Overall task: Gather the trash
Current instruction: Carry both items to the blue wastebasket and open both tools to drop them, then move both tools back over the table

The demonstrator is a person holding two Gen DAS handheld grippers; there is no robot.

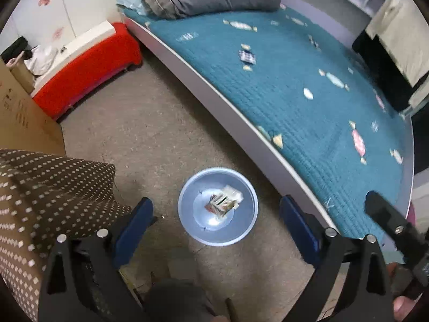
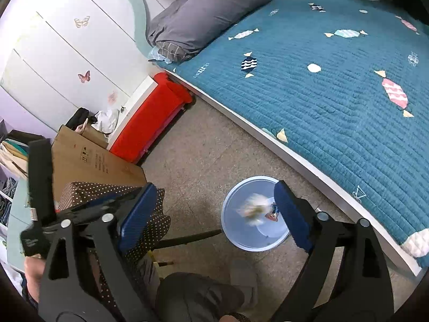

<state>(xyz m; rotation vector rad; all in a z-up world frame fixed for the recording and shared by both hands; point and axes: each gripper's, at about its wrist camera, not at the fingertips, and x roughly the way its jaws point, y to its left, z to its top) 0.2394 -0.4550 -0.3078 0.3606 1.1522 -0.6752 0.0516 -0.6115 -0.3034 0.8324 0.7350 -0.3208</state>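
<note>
A light blue round bin (image 1: pixel 217 206) stands on the floor beside the bed; it also shows in the right wrist view (image 2: pixel 249 238). Crumpled wrappers (image 1: pixel 224 201) lie in its bottom. In the right wrist view a blurred whitish scrap (image 2: pixel 254 208) is over the bin's opening, in the air, with a coloured wrapper (image 2: pixel 272 214) below it. My left gripper (image 1: pixel 217 222) is open and empty, high above the bin. My right gripper (image 2: pixel 214 209) is open and empty, above the bin's left side. The right gripper's body (image 1: pixel 388 222) shows at the lower right of the left wrist view.
A bed with a teal candy-print quilt (image 2: pixel 321 86) and a grey pillow (image 2: pixel 203 18) fills the right. A red-covered bench (image 2: pixel 150 123), a cardboard box (image 2: pixel 91 161) and a brown dotted cushion (image 1: pixel 53 201) stand left. The floor (image 1: pixel 150 134) is beige stone. My knee (image 2: pixel 198 297) is below.
</note>
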